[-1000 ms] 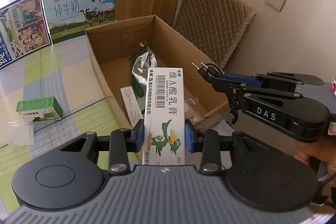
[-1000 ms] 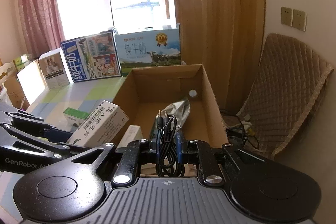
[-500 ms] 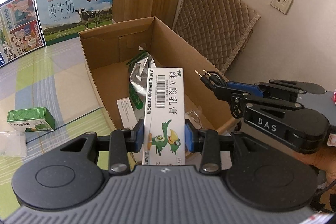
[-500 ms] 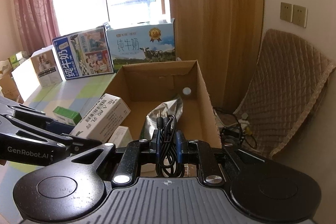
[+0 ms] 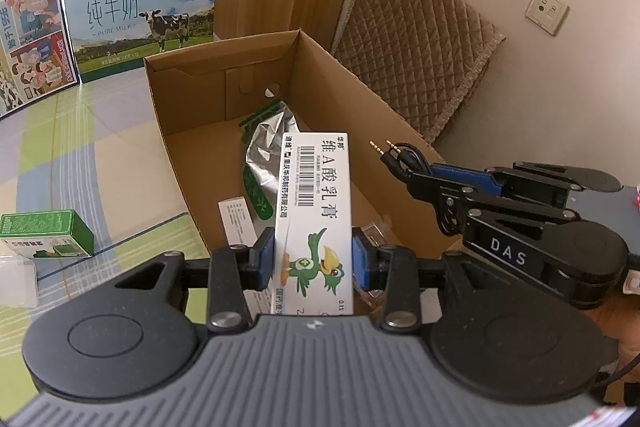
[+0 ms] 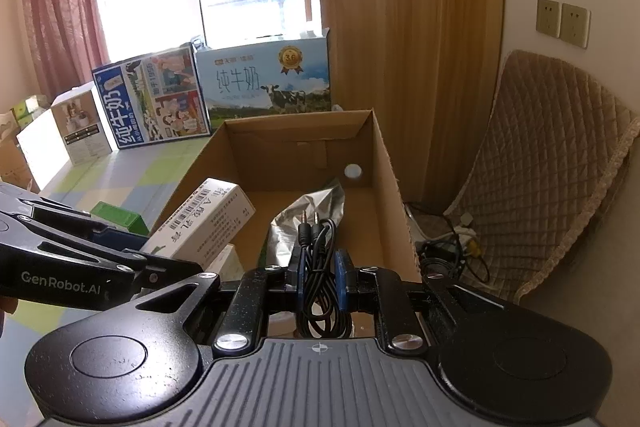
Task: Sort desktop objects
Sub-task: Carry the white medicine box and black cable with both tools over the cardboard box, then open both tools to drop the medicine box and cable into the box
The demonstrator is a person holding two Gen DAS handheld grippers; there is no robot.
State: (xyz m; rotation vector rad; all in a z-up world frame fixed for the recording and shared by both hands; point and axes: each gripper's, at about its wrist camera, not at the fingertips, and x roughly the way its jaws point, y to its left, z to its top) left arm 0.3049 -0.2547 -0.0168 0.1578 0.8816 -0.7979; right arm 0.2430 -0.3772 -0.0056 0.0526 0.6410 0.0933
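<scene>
Two grippers, both loaded, hang over the open cardboard box (image 5: 256, 99) at centre frame. Left gripper (image 5: 313, 259): blue pads clamp the sides of a white ointment carton (image 5: 314, 211) with a barcode and a green bird print — carton points up the frame, its far end over the box interior. Right gripper (image 6: 320, 277): jaws closed tight on a coiled black audio cable (image 6: 318, 267), two jack plugs sticking up past the pads; in the left wrist view it enters from the right edge, plugs over the box's right wall. Inside the box — a crumpled silver foil pouch (image 5: 266, 147) with green print at centre, a small white box (image 5: 238, 221) flat on the floor near the left wall. Outside, at the left edge, a small green box (image 5: 44, 233) sits on the checked tablecloth (image 5: 80, 147). Two milk cartons (image 6: 264, 83) stand beyond the box at upper left; a quilted chair (image 6: 548, 163) stands at right by the wall.
</scene>
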